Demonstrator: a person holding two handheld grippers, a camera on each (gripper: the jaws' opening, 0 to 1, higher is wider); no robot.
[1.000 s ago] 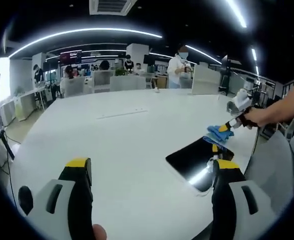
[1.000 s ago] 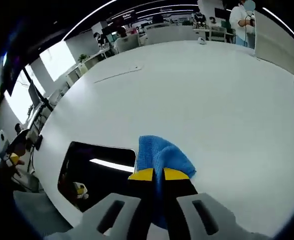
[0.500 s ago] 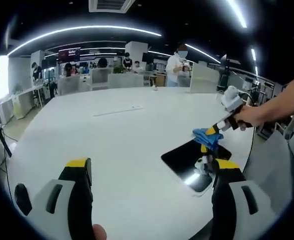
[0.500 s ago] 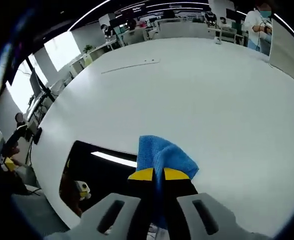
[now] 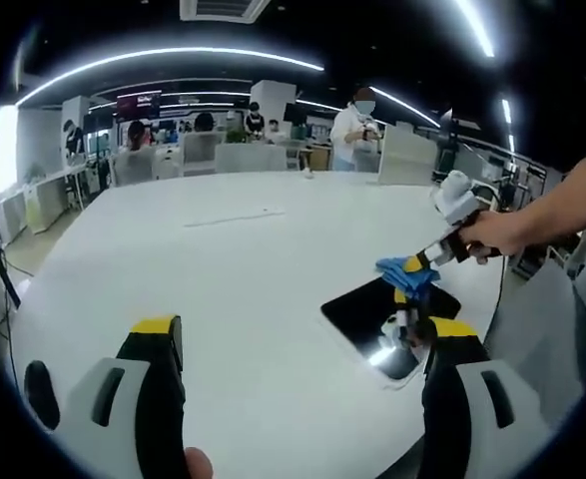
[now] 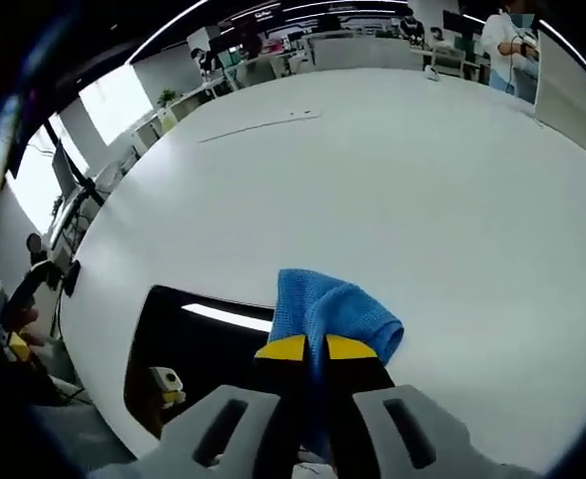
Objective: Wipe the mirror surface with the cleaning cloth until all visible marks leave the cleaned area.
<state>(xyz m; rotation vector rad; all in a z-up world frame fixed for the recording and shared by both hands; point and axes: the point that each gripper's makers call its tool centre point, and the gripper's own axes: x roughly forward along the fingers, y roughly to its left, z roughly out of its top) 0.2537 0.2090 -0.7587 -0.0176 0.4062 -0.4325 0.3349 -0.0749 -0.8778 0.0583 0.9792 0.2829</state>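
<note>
A dark mirror (image 5: 377, 317) lies flat on the white table (image 5: 223, 269) near its right edge, reflecting a ceiling light. In the left gripper view my right gripper (image 5: 417, 265) comes in from the right, held by a hand, shut on a blue cleaning cloth (image 5: 402, 267) just above the mirror's far end. My left gripper (image 5: 297, 344) stands open over the table's near part with nothing between its jaws. In the right gripper view the blue cloth (image 6: 332, 314) bunches up from my right gripper (image 6: 307, 349), with the mirror (image 6: 203, 344) to its lower left.
A thin strip (image 5: 225, 218) lies across the table's middle. Beyond the far edge stand chairs, desks and several people, one in white (image 5: 352, 130). White partition panels (image 5: 407, 160) rise at the back right. The table edge runs close to the mirror.
The right gripper with the cloth has shifted left, from beyond the mirror's far end to over that end. My left gripper has stayed open in place.
</note>
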